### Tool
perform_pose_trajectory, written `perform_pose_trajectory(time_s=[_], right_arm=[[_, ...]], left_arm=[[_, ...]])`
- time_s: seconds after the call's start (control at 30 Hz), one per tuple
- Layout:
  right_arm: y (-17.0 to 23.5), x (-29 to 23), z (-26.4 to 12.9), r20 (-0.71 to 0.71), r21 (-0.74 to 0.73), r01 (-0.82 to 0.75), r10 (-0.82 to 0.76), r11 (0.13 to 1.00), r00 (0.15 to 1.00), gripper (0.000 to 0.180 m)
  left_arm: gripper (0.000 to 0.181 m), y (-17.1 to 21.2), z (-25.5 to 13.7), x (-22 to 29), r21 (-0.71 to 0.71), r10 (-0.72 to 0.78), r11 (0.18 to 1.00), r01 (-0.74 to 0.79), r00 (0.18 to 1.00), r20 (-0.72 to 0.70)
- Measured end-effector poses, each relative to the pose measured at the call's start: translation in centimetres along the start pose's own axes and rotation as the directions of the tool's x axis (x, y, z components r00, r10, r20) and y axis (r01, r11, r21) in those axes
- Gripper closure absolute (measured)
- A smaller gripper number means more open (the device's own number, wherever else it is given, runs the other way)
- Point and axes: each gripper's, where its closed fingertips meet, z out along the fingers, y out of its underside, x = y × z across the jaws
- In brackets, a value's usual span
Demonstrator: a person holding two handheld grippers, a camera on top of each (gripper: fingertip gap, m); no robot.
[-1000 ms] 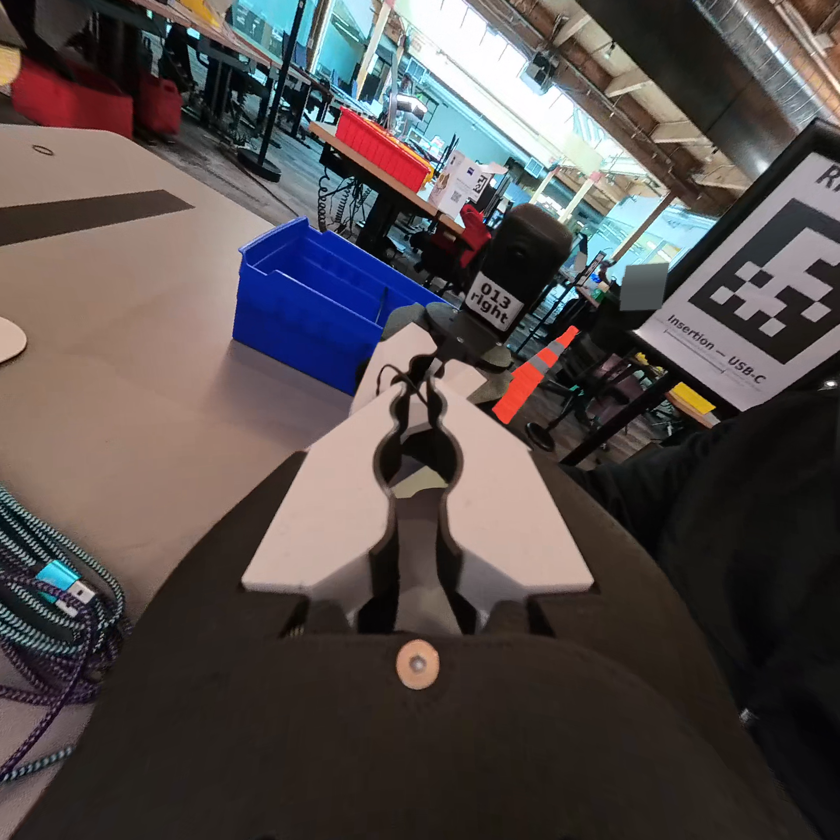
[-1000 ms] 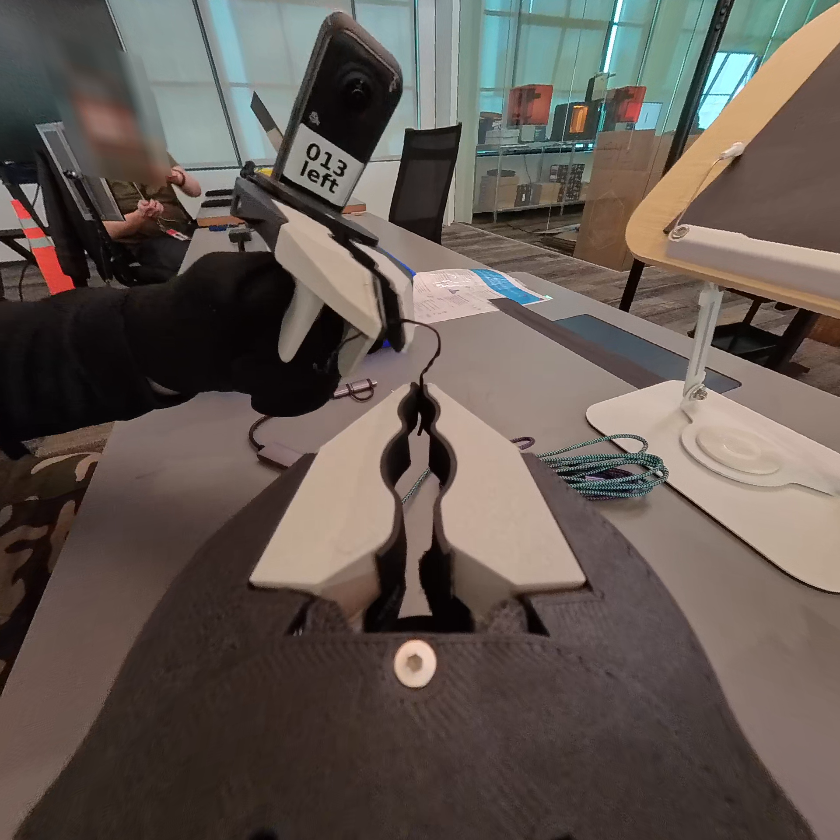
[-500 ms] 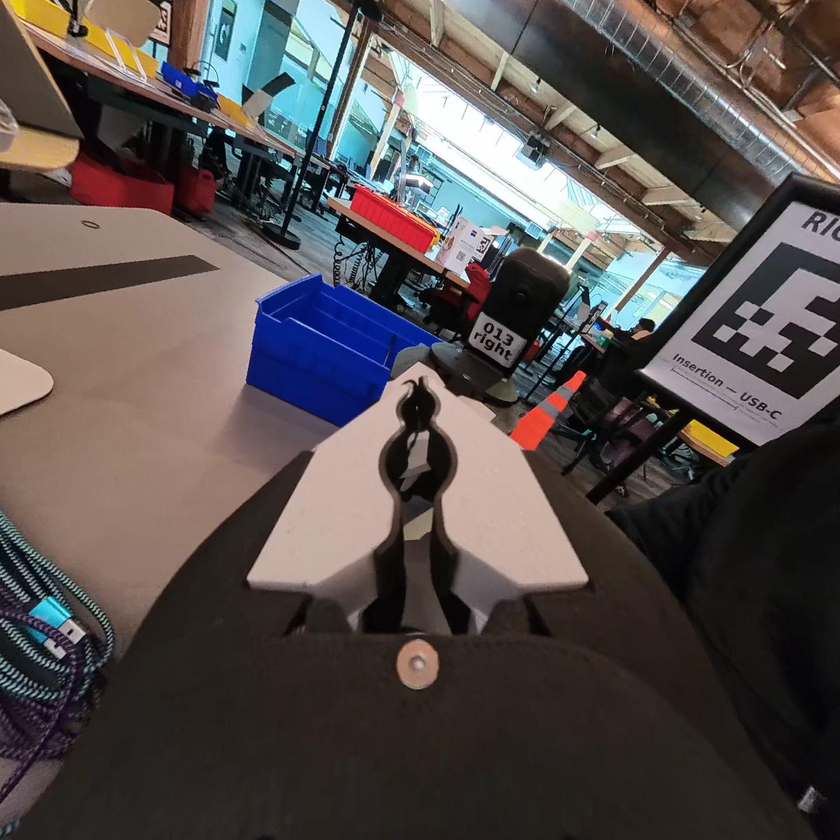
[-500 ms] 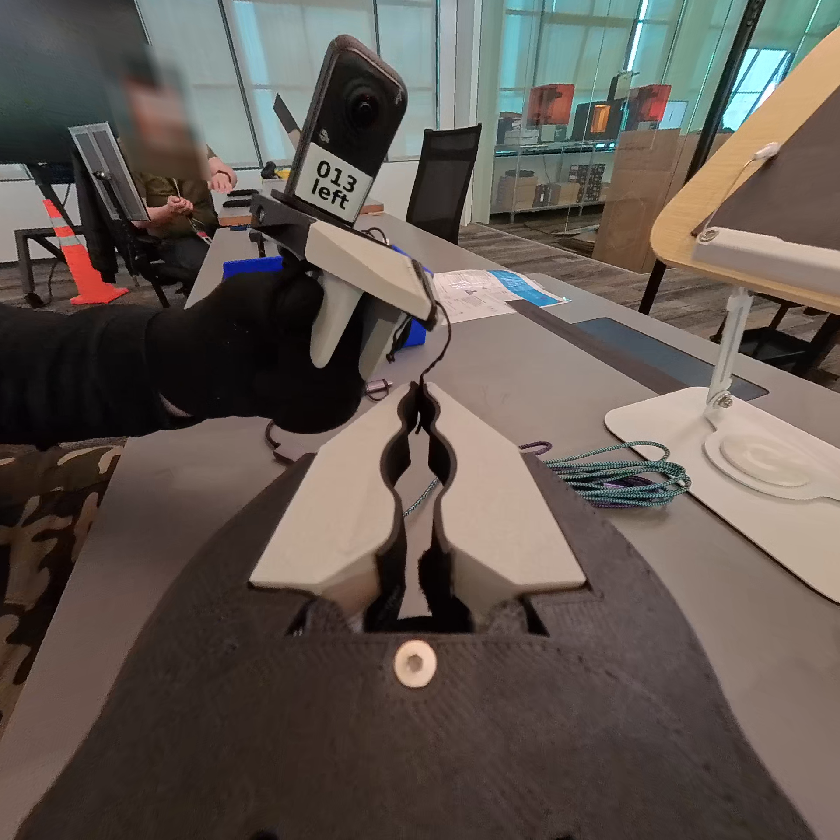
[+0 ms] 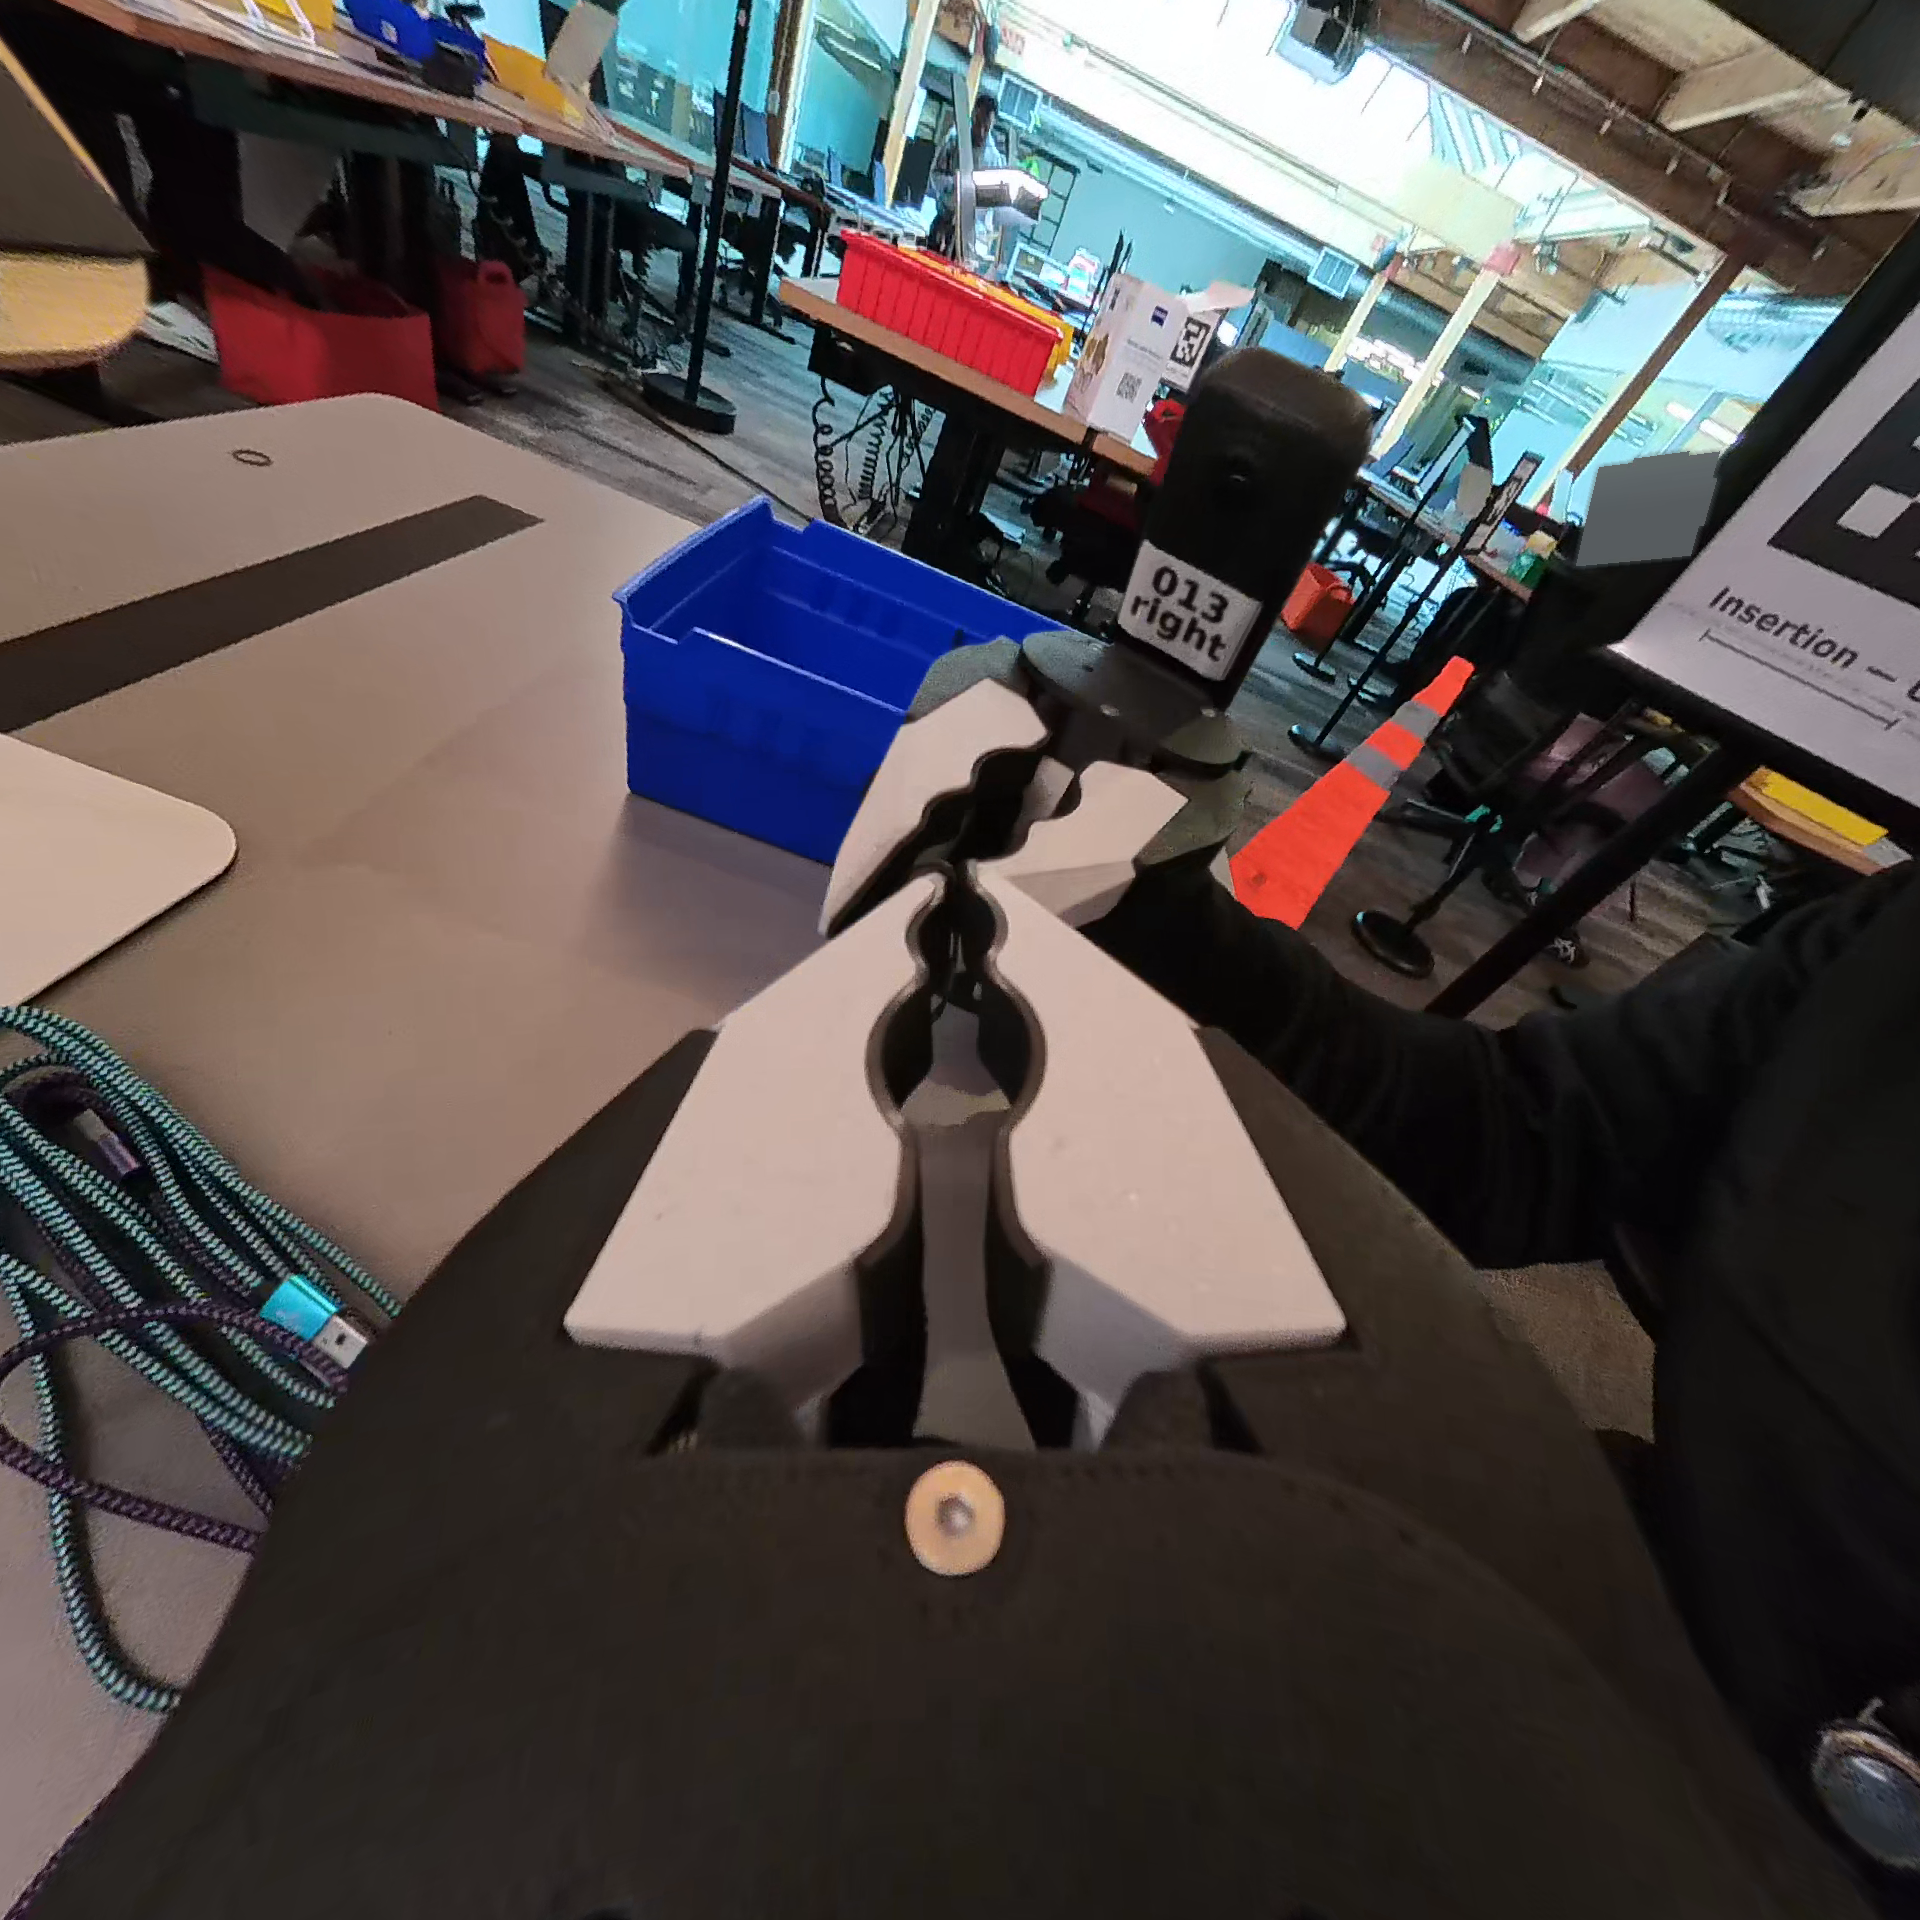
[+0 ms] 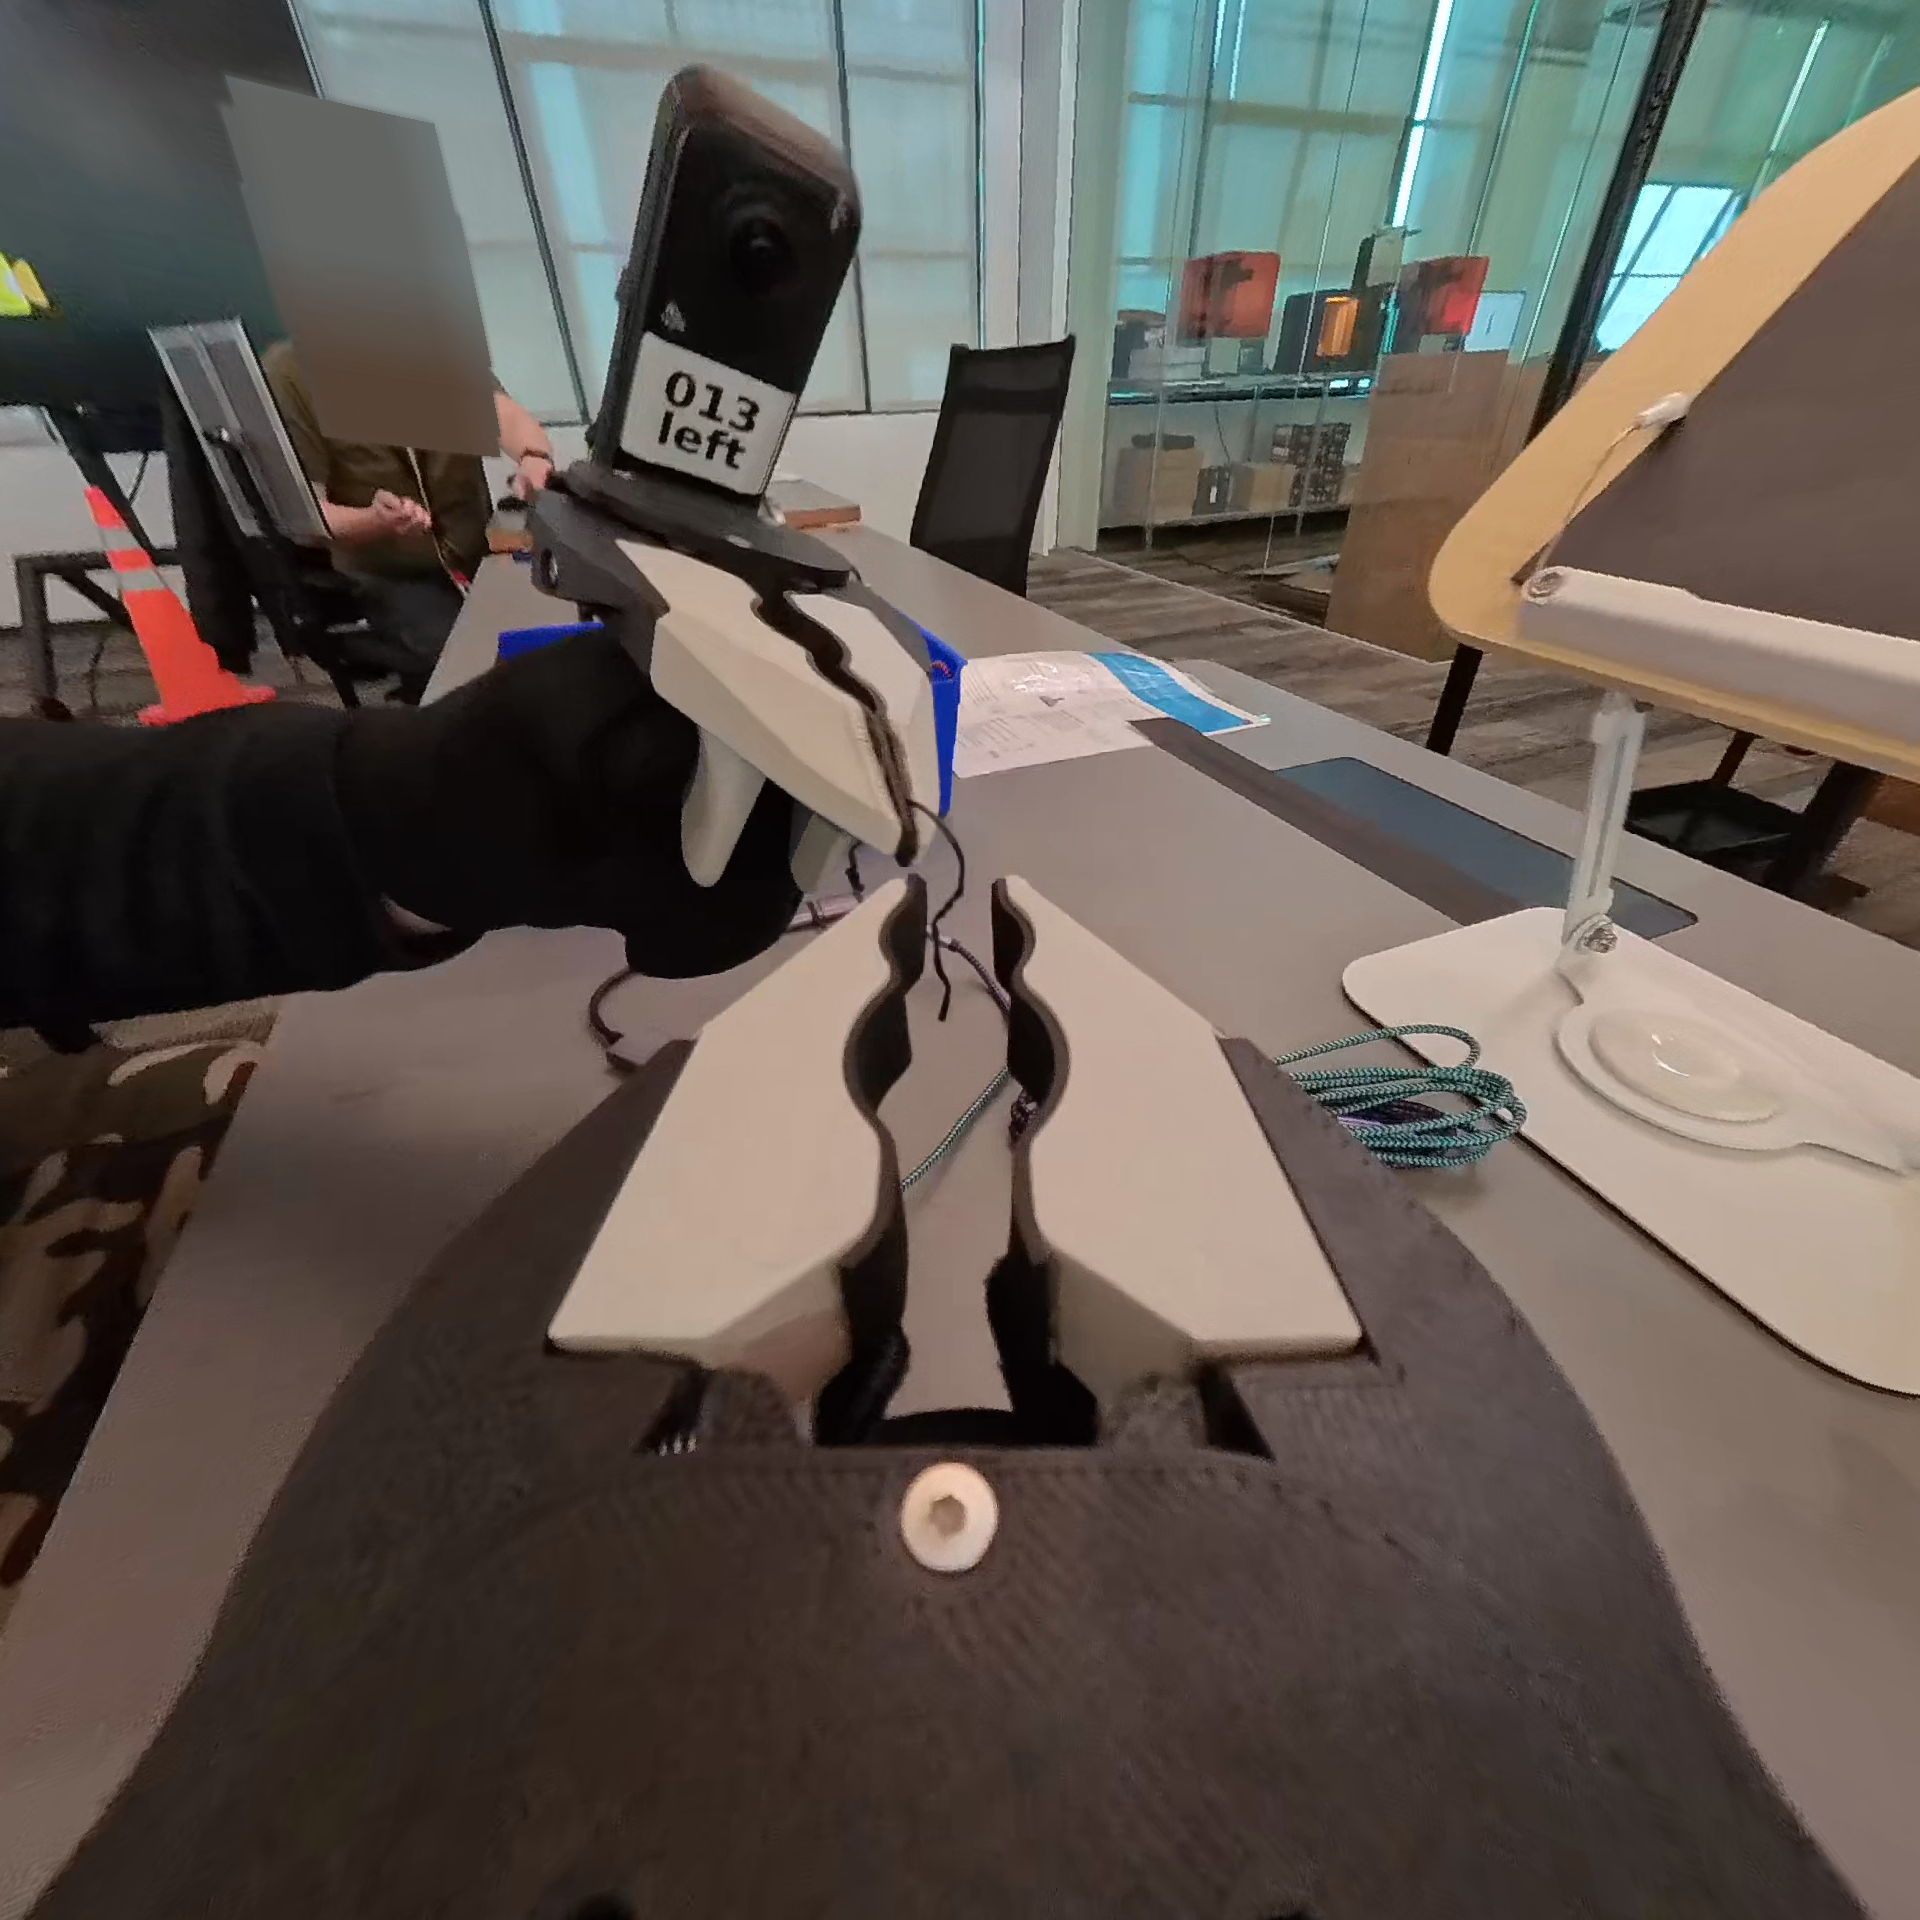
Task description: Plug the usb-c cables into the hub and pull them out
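In the right wrist view my right gripper [image 6: 958, 888] is open a little and empty. My left gripper [image 6: 896, 831], held by a black-gloved hand, is just above and beyond its tips, shut on a thin black cord [image 6: 943, 940] that dangles between the right fingers. A small grey hub [image 6: 636, 1051] with a black lead lies on the table under the hand, partly hidden. Braided teal and purple USB cables [image 6: 1403, 1101] lie coiled to the right. In the left wrist view my left gripper [image 5: 954, 891] is shut, tip to tip with the right gripper [image 5: 971, 821].
A blue bin [image 5: 779, 665] stands on the table behind the grippers. The braided cables [image 5: 125, 1247] with a teal plug [image 5: 301, 1314] lie at the near left. A white stand base [image 6: 1558, 1091] sits right, papers [image 6: 1070, 707] behind. A person [image 6: 395, 520] sits at the back left. Less than 4 cm separates the two grippers' tips.
My right gripper has opened and let go of the thin black cord. My left gripper still grips it and has come closer, tips pointing down at the right fingertips.
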Motion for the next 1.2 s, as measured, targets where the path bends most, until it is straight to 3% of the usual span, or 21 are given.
perform_pose_trajectory(time_s=[0.27, 0.5, 0.77, 0.87, 0.97, 1.2], right_arm=[[0.2, 0.0, 0.1, -0.005, -0.009, -0.006, 0.006, 1.000, 1.000, 0.180], [-0.4, 0.8, -0.5, 0.005, 0.050, -0.088, 0.088, 0.995, 0.996, 0.180], [-0.1, 0.8, -0.3, 0.018, 0.043, -0.113, 0.112, 0.993, 0.994, 0.180], [0.1, 1.0, -0.3, 0.009, 0.030, -0.119, 0.119, 0.992, 0.993, 0.180], [1.4, 1.7, -0.4, -0.016, -0.034, -0.147, 0.147, 0.989, 0.989, 0.180], [9.7, 1.7, 0.1, -0.051, -0.444, -0.255, 0.260, 0.859, 0.964, 0.180]], left_arm=[[0.181, 0.3, 0.1, 0.2, 0.000, -0.032, 0.999, 0.032, 0.999, -0.040], [0.158, 0.6, -1.1, 0.2, 0.039, -0.129, 0.990, 0.133, 0.987, -0.101], [0.171, 1.8, -0.2, 0.9, 0.014, -0.161, 0.986, 0.165, 0.976, -0.149], [0.168, 1.9, -0.1, 0.5, 0.017, -0.166, 0.985, 0.169, 0.978, -0.123], [0.161, 2.5, -1.0, -1.2, -0.018, -0.149, 0.989, 0.148, 0.989, -0.014], [0.156, 3.9, -4.0, -7.1, -0.230, -0.032, 0.968, 0.100, 0.959, 0.283]])
